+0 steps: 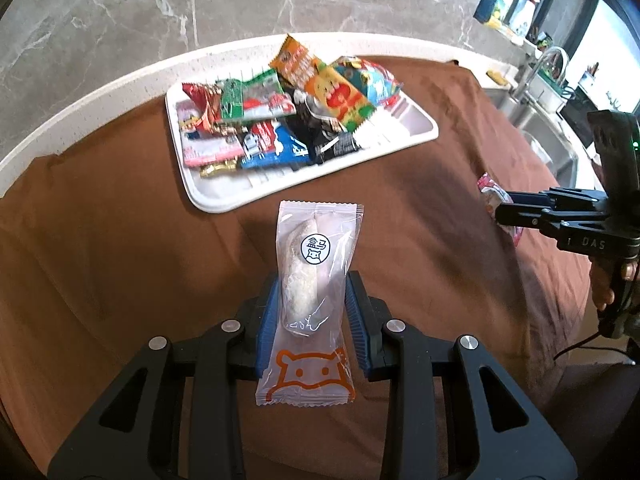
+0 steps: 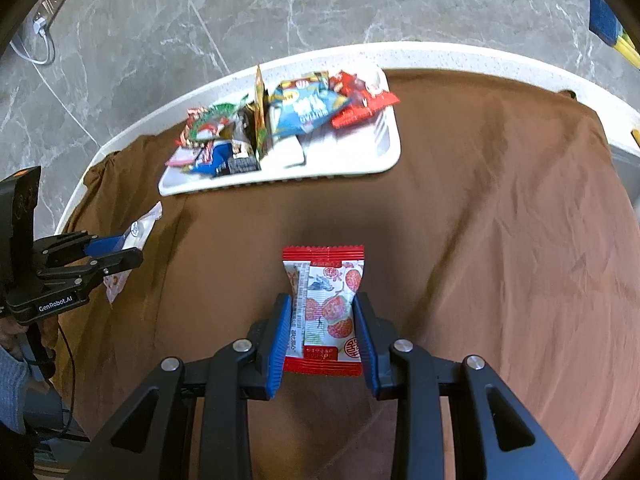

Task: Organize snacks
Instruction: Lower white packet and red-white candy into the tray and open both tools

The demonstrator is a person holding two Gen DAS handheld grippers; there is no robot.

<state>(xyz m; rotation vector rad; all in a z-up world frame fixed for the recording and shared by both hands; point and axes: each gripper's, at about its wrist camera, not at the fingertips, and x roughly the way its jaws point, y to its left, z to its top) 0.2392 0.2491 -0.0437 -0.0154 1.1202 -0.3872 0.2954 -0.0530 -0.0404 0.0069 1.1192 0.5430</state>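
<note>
Taking the white tray (image 1: 416,136) as the landmark, the left gripper (image 1: 310,280) hangs over the brown cloth (image 1: 120,240) on the near side of it, its blue pads pinching a clear packet (image 1: 310,280) that holds a pale bun-like snack and bears an orange animal face at its lower end; the packet is lifted off the cloth and stands lengthwise between the jaws, its top edge just short of the tray's near rim. The tray itself lies at the far side of the cloth, close to the rounded white table edge (image 1: 100,88), and carries a loose heap of wrapped snacks (image 1: 280,112) crowded toward its left end, while its right end shows bare ribbed floor. To the right of the tray and nearer the viewer, the right gripper (image 2: 322,312) is closed on a red-and-white packet (image 2: 332,304) printed with strawberries, squeezed at its sides by the blue pads and held clear of the cloth. In the right wrist view the tray (image 2: 388,160) sits beyond this packet, slightly to the left, and the left gripper (image 2: 124,256) shows at the far left edge with its clear packet (image 2: 138,230).
</note>
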